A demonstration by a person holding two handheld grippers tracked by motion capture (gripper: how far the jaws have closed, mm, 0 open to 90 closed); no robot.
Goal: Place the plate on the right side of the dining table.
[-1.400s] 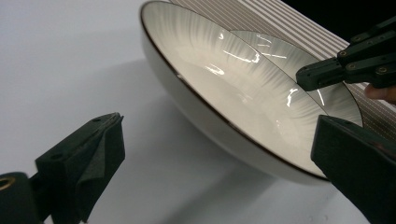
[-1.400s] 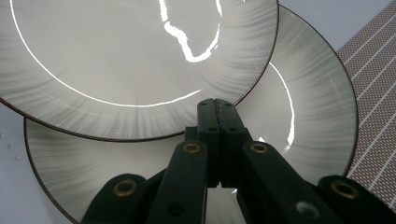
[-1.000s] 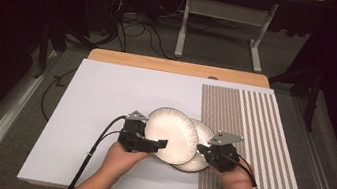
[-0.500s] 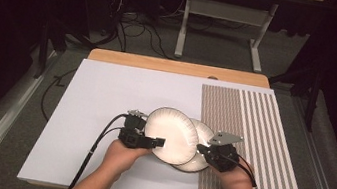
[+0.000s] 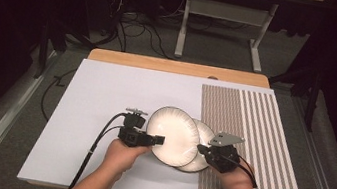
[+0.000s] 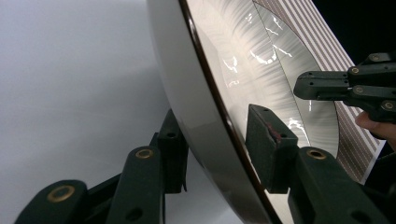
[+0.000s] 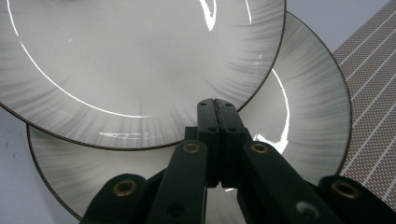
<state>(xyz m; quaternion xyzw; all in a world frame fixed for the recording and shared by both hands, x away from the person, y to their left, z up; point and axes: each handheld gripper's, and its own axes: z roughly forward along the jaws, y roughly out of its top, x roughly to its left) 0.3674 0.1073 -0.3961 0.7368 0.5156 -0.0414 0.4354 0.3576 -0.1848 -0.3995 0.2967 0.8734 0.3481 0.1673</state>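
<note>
Left claw [image 6: 219, 154]: jaws have just been closing and straddle the near rim of the upper plate [image 6: 243, 65], one jaw under the rim, the other over its glazed face; in the left claw view the pads sit at the rim, grip looks made. Same claw in the high view [image 5: 159, 140], pointing right, at the plate's left edge.

Right claw [image 7: 217, 105]: jaws pressed together, nothing between them; tips lie over the lower plate [image 7: 308, 116], just at the edge of the upper plate [image 7: 140, 60]. High view: right claw [image 5: 200, 150] at the right side of the pair, pointing left.

Plates: two white plates w/ dark rims & grey radial streaks. Upper plate [image 5: 173, 135] tilted, its left side lifted, overlapping the lower plate [image 5: 206, 135], which lies flat.

Surroundings: both plates sit near the front middle of the worktop [image 5: 105, 95], across the border btw. its plain white area & the striped mat [image 5: 252, 132]. A cable [image 5: 99, 140] trails from the left claw toward the front edge.
</note>
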